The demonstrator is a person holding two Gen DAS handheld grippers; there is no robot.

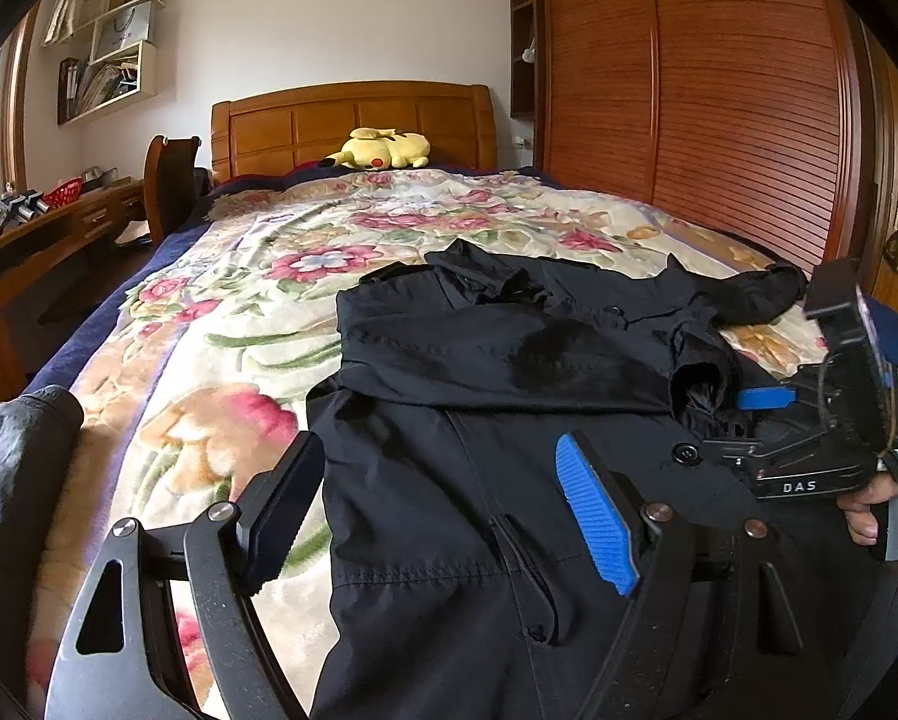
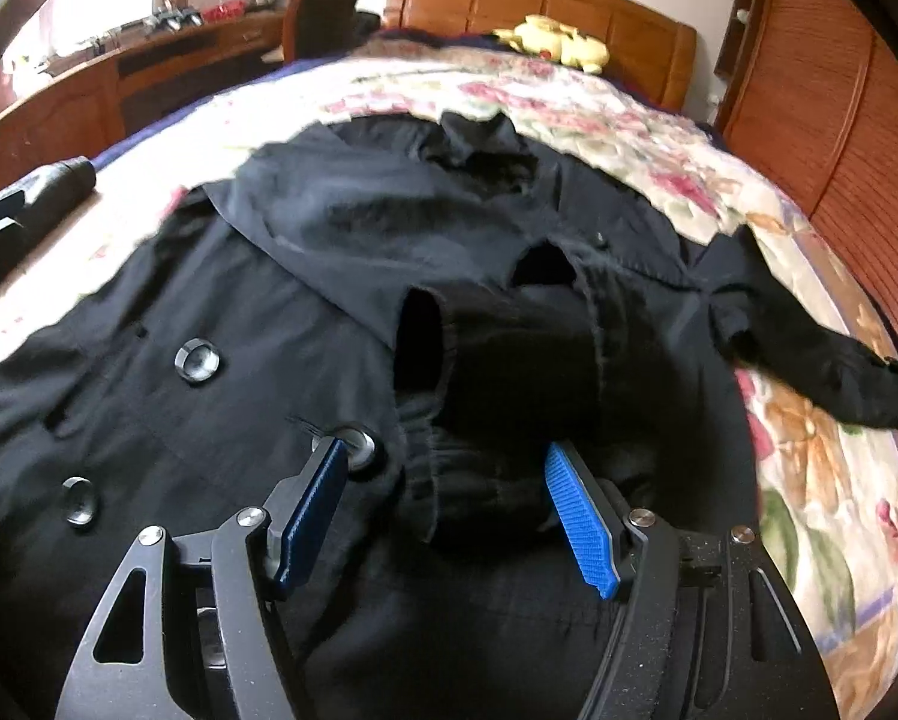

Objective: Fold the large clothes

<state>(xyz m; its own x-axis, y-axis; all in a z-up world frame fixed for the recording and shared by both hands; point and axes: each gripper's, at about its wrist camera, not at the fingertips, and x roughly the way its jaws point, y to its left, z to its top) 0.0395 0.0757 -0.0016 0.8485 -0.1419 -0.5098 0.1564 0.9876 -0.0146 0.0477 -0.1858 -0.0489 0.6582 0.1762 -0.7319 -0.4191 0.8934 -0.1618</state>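
A large black coat (image 1: 478, 360) with round buttons lies front-up on the flowered blanket (image 1: 239, 312), its left sleeve folded across the chest. One loose sleeve (image 2: 832, 372) trails off to the right. My left gripper (image 1: 440, 441) hovers open over the coat's lower left part, with nothing between its fingers. My right gripper (image 2: 443, 447) is low over the coat's middle, its jaws open on either side of the folded sleeve's cuff (image 2: 472, 396). The pads do not visibly press the cuff. In the left wrist view the right gripper (image 1: 766, 402) shows at the right, held by a hand (image 1: 886, 504).
A yellow plush toy (image 1: 383, 150) lies by the wooden headboard (image 1: 353, 120). A slatted wardrobe (image 1: 718, 120) runs along the bed's right side. A desk (image 1: 59, 228) and chair (image 1: 170, 180) stand to the left. A grey sleeve (image 1: 17, 468) shows at the lower left.
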